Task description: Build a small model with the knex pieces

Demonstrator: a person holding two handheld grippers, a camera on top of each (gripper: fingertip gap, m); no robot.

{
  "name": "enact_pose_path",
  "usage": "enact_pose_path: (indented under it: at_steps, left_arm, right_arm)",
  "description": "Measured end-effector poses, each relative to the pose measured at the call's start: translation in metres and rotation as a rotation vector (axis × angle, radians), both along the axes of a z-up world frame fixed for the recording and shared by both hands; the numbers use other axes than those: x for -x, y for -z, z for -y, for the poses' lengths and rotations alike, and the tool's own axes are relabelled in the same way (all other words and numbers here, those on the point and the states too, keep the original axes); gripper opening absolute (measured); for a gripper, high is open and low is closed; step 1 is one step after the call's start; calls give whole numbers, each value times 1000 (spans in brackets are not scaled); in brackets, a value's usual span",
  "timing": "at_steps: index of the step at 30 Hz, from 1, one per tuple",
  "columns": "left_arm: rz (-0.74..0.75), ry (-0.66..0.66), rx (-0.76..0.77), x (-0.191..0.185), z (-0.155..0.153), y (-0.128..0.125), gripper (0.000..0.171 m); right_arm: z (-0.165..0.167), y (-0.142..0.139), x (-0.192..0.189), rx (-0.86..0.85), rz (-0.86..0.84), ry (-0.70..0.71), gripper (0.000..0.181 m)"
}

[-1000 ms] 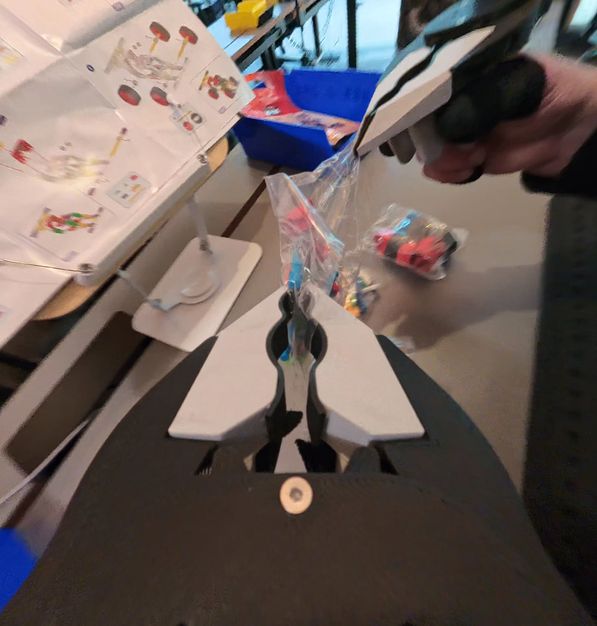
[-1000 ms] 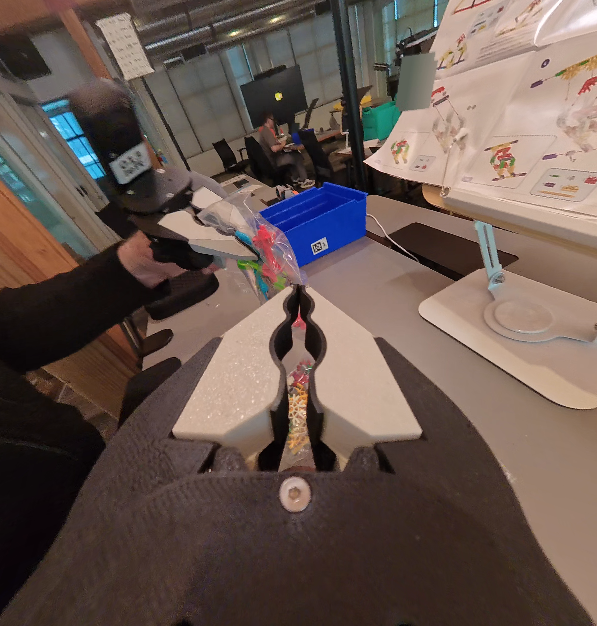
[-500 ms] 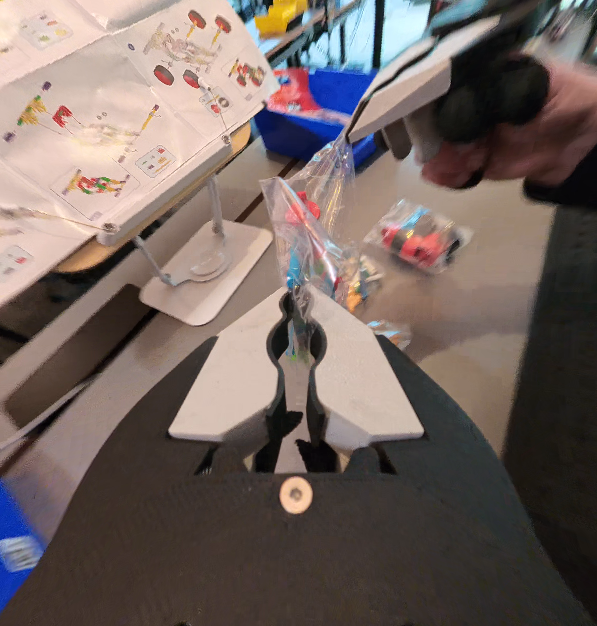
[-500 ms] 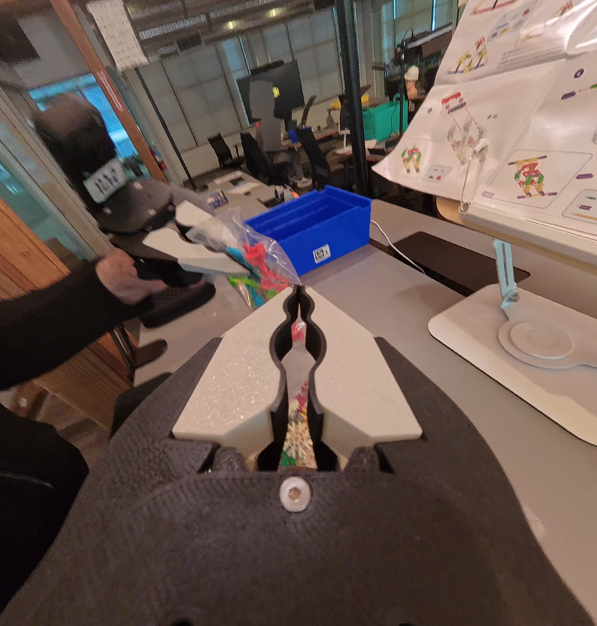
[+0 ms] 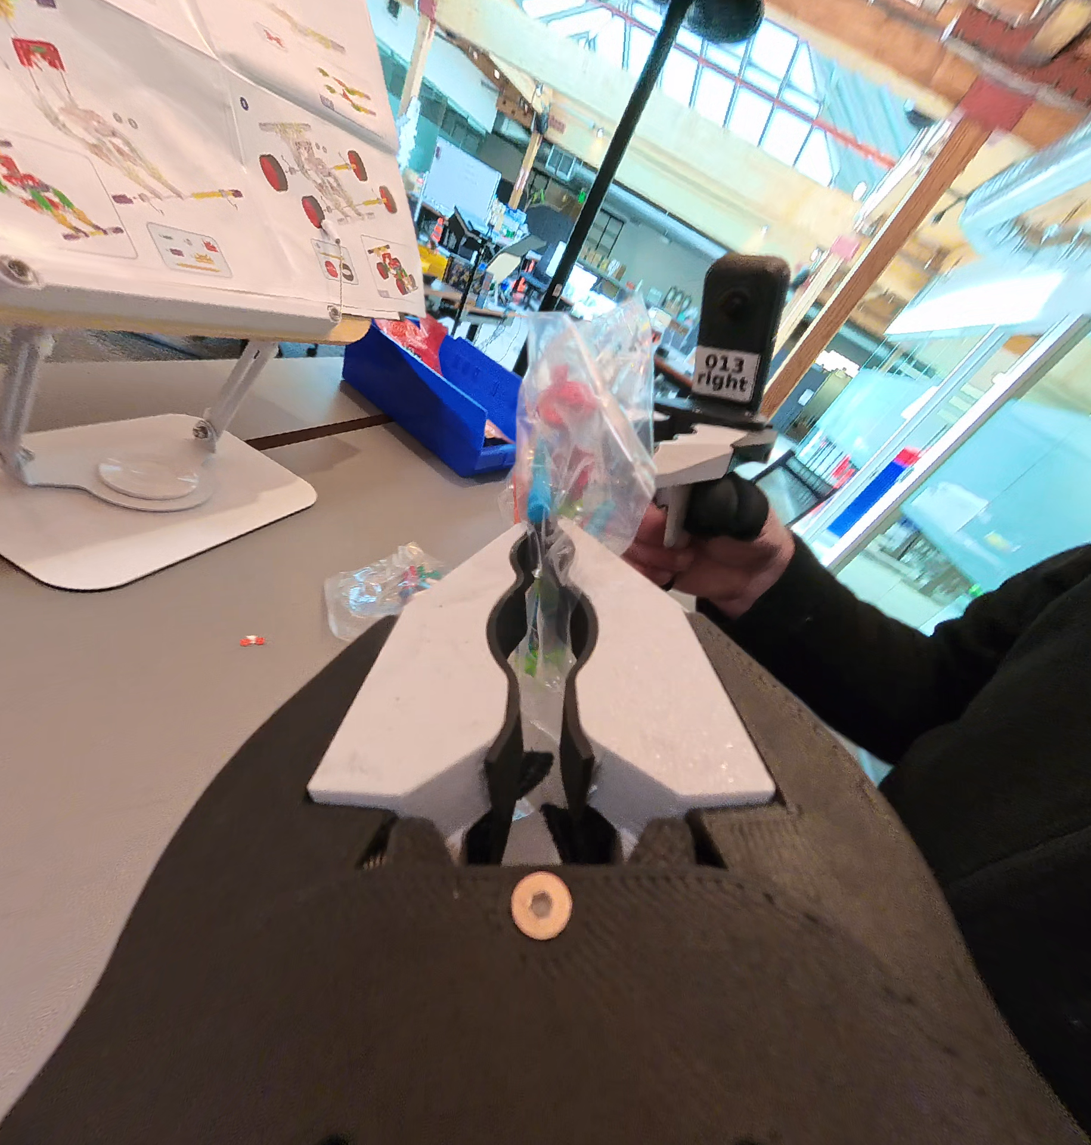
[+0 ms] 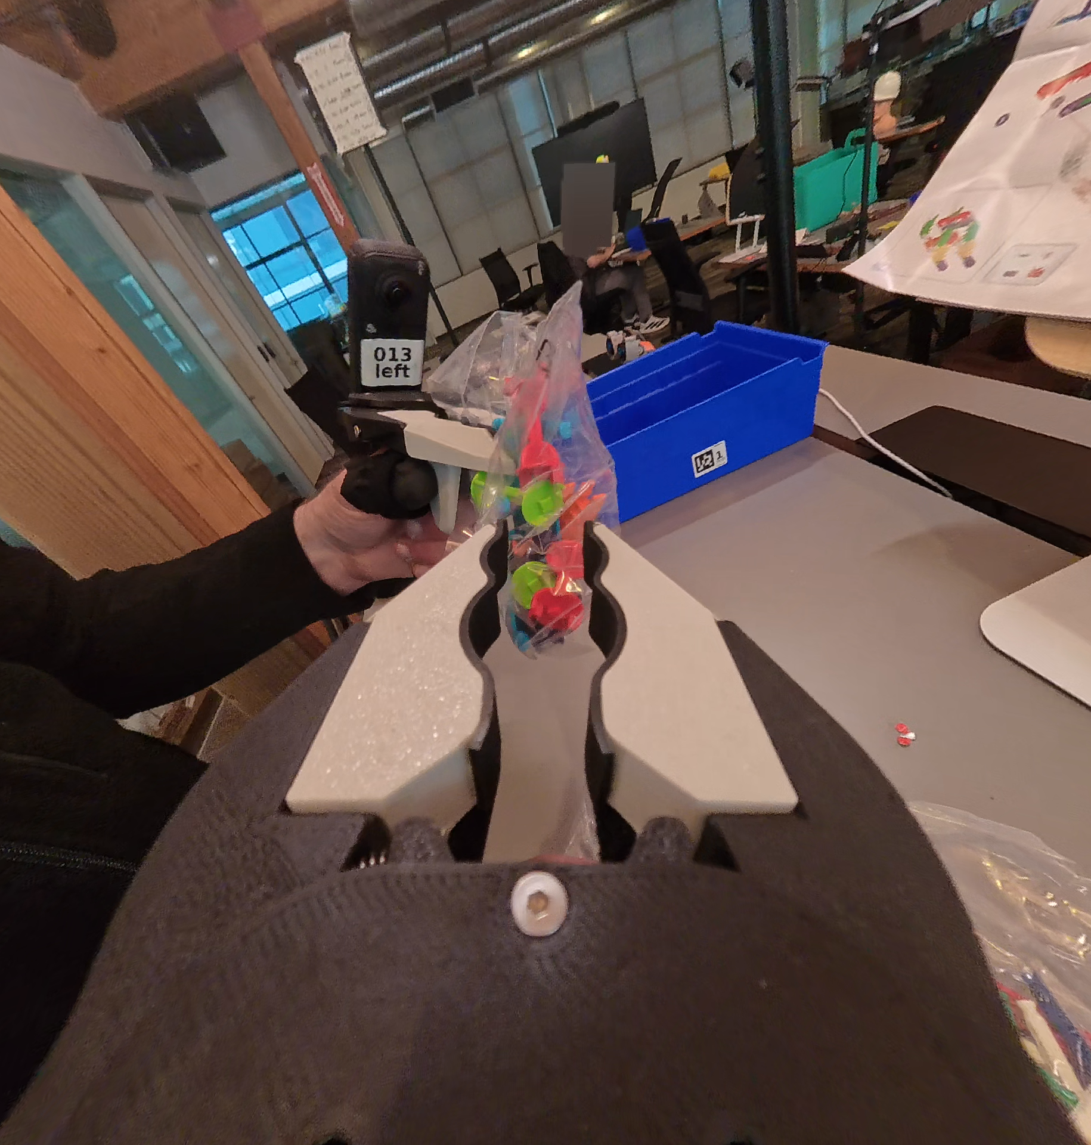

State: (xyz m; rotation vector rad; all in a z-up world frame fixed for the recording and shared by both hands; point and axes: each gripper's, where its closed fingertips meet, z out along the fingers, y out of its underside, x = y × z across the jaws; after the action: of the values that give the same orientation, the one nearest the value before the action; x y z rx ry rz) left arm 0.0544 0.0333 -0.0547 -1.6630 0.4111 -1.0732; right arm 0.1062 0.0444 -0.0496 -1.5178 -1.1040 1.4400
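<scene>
— What has the left gripper (image 5: 542,539) got?

— Its white fingers are clenched on the edge of a clear plastic bag of small red, green and blue toy parts (image 5: 583,434), which stands up above its tips, held off the grey table (image 5: 97,669).

— And the right gripper (image 6: 544,533)?

— Its jaws stand apart. The same bag hangs between its fingers, but I cannot see them pressing it.

— What lies around?

— A second small clear bag of parts (image 5: 382,582) on the table near the left gripper, a tiny red piece (image 5: 252,641) to its left, a blue plastic bin (image 5: 431,403) farther off, and a white stand with an instruction sheet (image 5: 177,155) at far left.
</scene>
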Motion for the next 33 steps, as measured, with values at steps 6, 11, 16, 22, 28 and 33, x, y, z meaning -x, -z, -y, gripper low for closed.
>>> enact_pose_path:
  at_steps: [6,11,16,22,28,33]
  left_arm:
    - [191,30,40,9,9,-2,0]
    - [297,41,28,18,13,-10,0]
    - [391,56,-1,25,14,-18,0]
    - [424,59,2,22,6,-18,0]
    - [453,26,-39,21,2,-25,0]
    - [465,37,-20,20,-3,-22,0]
  right_arm:
    - [13,6,5,-39,42,-55,0]
    - [10,-6,4,3,-8,-56,9]
    - [16,-10,-1,-8,-4,-104,24]
    - [17,-11,2,21,-23,-114,0]
    - [-7,-30,-19,153,-190,-34,0]
    - [-9,-26,-21,204,-200,-48,0]
